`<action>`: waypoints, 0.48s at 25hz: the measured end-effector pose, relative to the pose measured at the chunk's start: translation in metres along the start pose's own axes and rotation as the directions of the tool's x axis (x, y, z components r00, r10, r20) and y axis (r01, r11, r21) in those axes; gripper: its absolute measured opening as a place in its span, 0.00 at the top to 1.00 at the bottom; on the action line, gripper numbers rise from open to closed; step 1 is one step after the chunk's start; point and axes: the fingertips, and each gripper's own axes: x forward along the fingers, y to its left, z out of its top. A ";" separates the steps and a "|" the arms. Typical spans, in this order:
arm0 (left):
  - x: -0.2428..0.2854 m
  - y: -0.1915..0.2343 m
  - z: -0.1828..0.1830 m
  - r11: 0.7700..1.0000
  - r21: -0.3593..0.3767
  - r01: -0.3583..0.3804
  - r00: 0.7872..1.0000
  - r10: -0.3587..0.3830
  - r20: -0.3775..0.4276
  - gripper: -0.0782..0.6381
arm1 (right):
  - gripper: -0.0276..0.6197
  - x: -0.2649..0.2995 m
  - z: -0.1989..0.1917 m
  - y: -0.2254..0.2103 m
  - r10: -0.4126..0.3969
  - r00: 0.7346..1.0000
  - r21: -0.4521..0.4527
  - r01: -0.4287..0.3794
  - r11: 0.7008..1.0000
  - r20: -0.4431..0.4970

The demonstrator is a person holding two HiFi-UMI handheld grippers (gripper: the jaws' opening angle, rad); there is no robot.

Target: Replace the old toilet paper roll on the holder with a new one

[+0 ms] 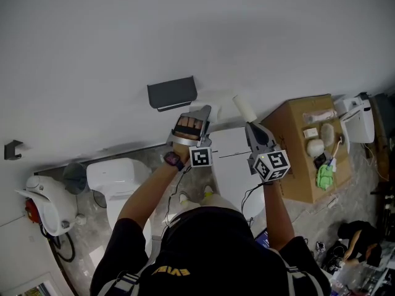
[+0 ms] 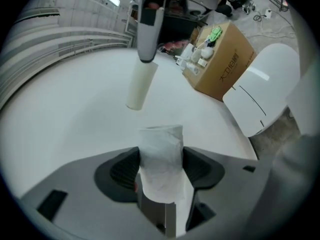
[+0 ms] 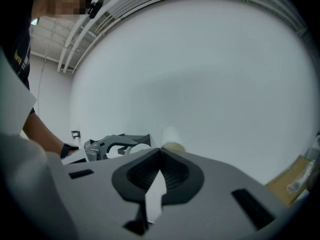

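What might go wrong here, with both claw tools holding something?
The left gripper squeezes the soft paper roll by its sides, so it might squash or slip before it reaches the holder. The right gripper pinches the cardboard tube by one end only, so the tube may tilt out and drop.

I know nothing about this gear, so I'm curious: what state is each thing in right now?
Left gripper: shut on the new paper roll.
Right gripper: shut on the old tube, at its end.
Holder: on the wall, no roll showing.
Toilet: lid down.
Cardboard box: closed, small items on top.
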 end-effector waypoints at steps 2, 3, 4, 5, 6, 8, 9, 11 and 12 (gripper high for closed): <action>0.009 -0.006 -0.005 0.999 0.031 0.007 1.000 -0.007 -0.019 0.50 | 0.96 0.002 -0.001 0.001 0.006 1.000 -0.001 -0.006 1.000 -0.004; 0.012 -0.009 -0.006 0.998 0.055 0.007 1.000 -0.005 -0.030 0.50 | 0.96 0.003 -0.001 0.001 0.008 1.000 -0.002 -0.008 1.000 -0.005; 0.014 -0.011 -0.009 0.997 0.077 0.008 0.999 -0.004 -0.042 0.50 | 0.96 0.003 0.000 0.001 0.009 1.000 -0.002 -0.009 1.000 -0.005; 0.015 -0.014 -0.011 0.996 0.093 0.011 0.999 -0.006 -0.054 0.50 | 0.96 0.003 0.000 0.001 0.011 1.000 -0.003 -0.011 1.000 -0.005; 0.016 -0.017 -0.013 0.995 0.099 0.014 0.998 -0.007 -0.064 0.50 | 0.96 0.004 0.001 0.001 0.012 1.000 -0.004 -0.012 1.000 -0.004; 0.018 -0.019 -0.015 0.995 0.103 0.009 0.997 -0.002 -0.071 0.50 | 0.96 0.004 0.001 0.001 0.015 1.000 -0.005 -0.015 1.000 -0.006; 0.019 -0.019 -0.015 0.995 0.104 0.004 0.998 0.004 -0.070 0.50 | 0.96 0.004 0.000 0.001 0.017 1.000 -0.005 -0.017 1.000 -0.008; 0.022 -0.017 -0.014 0.995 0.102 -0.006 0.997 0.014 -0.073 0.50 | 0.96 0.005 -0.001 0.001 0.020 1.000 -0.002 -0.020 1.000 -0.011; 0.025 -0.016 -0.014 0.995 0.104 -0.010 0.997 0.019 -0.081 0.50 | 0.96 0.005 -0.002 0.000 0.022 1.000 -0.001 -0.022 1.000 -0.012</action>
